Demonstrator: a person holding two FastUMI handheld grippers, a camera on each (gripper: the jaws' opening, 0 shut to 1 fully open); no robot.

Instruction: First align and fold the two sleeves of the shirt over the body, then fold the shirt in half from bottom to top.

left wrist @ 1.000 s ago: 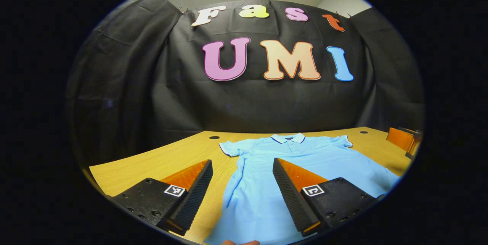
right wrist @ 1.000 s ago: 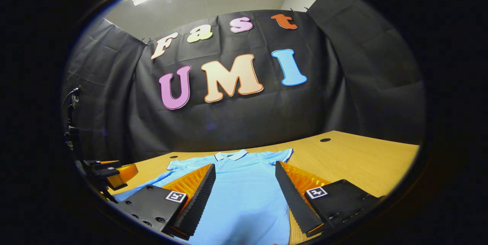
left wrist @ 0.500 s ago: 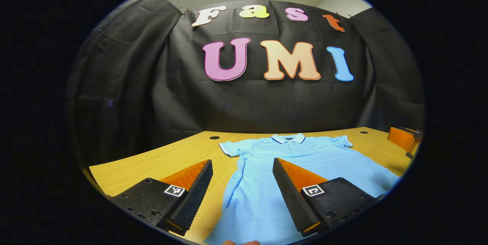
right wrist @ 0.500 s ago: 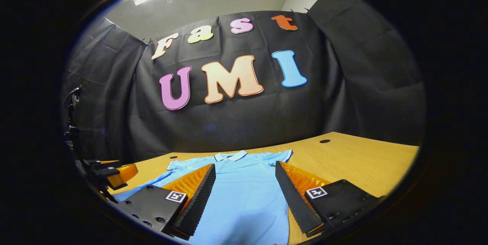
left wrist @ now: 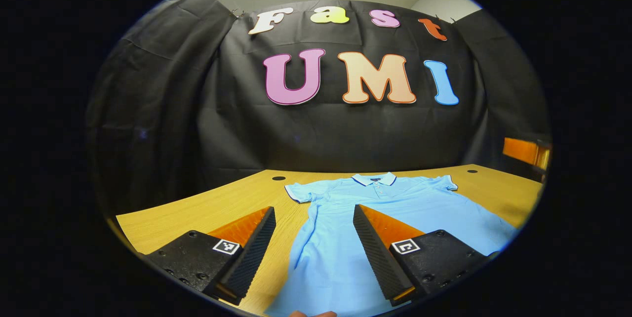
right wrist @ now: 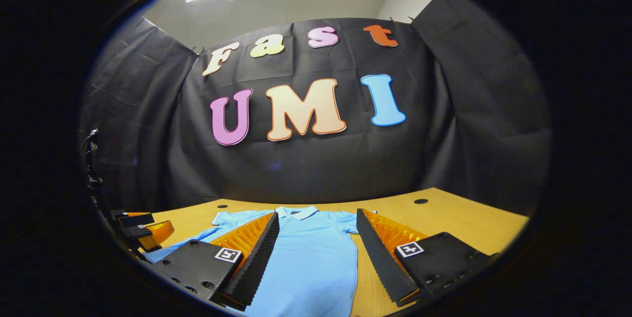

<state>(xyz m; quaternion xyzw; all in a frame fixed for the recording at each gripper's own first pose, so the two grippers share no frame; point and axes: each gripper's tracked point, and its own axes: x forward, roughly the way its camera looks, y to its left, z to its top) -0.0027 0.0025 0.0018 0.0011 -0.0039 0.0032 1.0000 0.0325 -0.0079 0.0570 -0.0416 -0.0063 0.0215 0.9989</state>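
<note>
A light blue polo shirt (left wrist: 395,203) lies flat on the wooden table (left wrist: 197,208), collar (left wrist: 374,178) at the far side and both short sleeves spread out. My left gripper (left wrist: 312,209) hovers open over the shirt's left side edge, with nothing between its fingers. The right gripper (left wrist: 526,151) shows at the far right, above the table. In the right gripper view the shirt (right wrist: 306,257) stretches ahead, and my right gripper (right wrist: 317,213) is open above its lower body. The left gripper (right wrist: 145,228) sits at the left there.
Small round holes (left wrist: 278,178) mark the table's far edge, another (right wrist: 420,201) on the right. Bare wood (right wrist: 444,218) lies to the right of the shirt. A person's fingertip (left wrist: 311,313) peeks in at the bottom. Black cloth walls close the back.
The right gripper has lifted: it sits higher in the left gripper view, and the shirt and wall have slid down in its own view. The left gripper stays still.
</note>
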